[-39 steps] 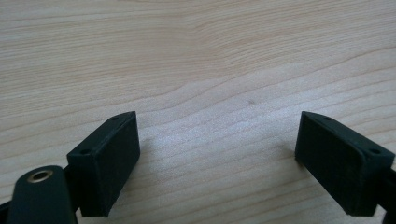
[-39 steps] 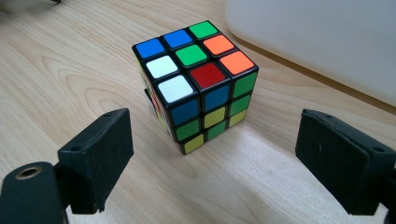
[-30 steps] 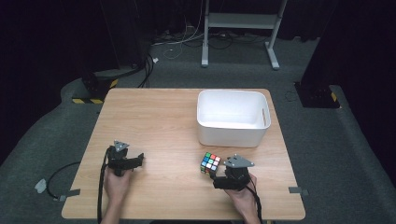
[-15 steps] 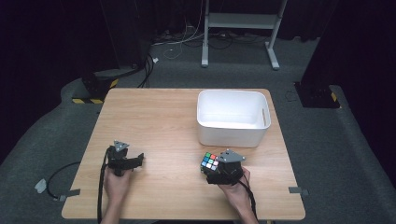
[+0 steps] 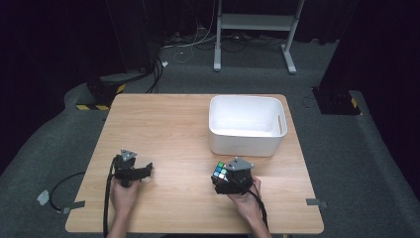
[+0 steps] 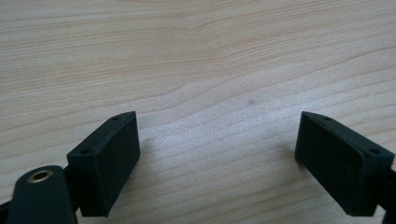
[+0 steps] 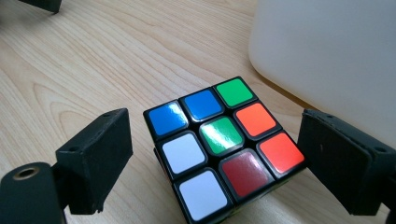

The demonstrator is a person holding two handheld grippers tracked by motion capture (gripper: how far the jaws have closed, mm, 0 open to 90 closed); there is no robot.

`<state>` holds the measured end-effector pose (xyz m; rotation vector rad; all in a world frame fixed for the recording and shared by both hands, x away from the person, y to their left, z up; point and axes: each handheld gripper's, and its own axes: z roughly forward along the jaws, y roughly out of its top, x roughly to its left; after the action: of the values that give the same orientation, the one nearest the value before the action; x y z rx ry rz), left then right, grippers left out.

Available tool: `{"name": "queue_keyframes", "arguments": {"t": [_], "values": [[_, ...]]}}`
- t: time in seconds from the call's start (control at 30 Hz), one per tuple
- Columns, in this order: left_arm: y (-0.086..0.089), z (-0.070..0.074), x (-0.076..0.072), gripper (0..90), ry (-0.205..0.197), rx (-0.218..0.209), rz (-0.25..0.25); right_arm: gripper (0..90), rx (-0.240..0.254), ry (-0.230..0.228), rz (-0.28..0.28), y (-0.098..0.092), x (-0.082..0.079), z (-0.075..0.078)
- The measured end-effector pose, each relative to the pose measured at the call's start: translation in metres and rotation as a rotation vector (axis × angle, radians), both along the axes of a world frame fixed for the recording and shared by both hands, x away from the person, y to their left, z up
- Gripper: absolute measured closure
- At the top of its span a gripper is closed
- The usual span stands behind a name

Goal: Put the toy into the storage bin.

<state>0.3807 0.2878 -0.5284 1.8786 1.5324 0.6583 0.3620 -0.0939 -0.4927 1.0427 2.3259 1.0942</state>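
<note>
Tongs on the right [image 7: 215, 158] stand wide apart, one jaw on either side of the puzzle cube [image 7: 224, 147], and neither jaw is touching it. That cube sits flat on the wooden desk [image 5: 173, 124], near the front edge on the person's right, just in front of the white tub [image 5: 246, 124] and apart from it. Blue, green, orange, white and dark red stickers show on its top face in the right gripper view. From the high view, the right tongs [image 5: 220, 177] cover the cube [image 5: 219, 172] from behind, with the person's right hand [image 5: 245, 198] wrapped round the handle. Over on the left, the left tongs [image 6: 219, 163] gape just as wide, with bare wood grain between the jaws, resting low near the front-left part of the desk, well apart from the cube.
</note>
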Motion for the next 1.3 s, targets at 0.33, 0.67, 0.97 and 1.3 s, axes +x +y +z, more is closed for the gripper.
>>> {"name": "queue_keyframes", "arguments": {"t": [0.33,0.67,0.97,1.3], "values": [[0.0,0.0,0.0,14.1,0.0,0.001,0.0,10.5,-0.028,0.018,-0.004,0.009,0.008,-0.009],[0.0,0.0,0.0,14.2,0.0,0.0,0.0,12.0,-0.048,0.028,-0.016,0.012,0.013,-0.016],[0.0,0.0,0.0,14.1,-0.001,0.001,-0.002,13.9,-0.061,0.071,-0.016,0.015,0.02,-0.026],[0.0,0.0,0.0,14.2,-0.001,0.0,-0.001,16.1,-0.048,0.074,-0.012,0.013,0.019,-0.031]]}}
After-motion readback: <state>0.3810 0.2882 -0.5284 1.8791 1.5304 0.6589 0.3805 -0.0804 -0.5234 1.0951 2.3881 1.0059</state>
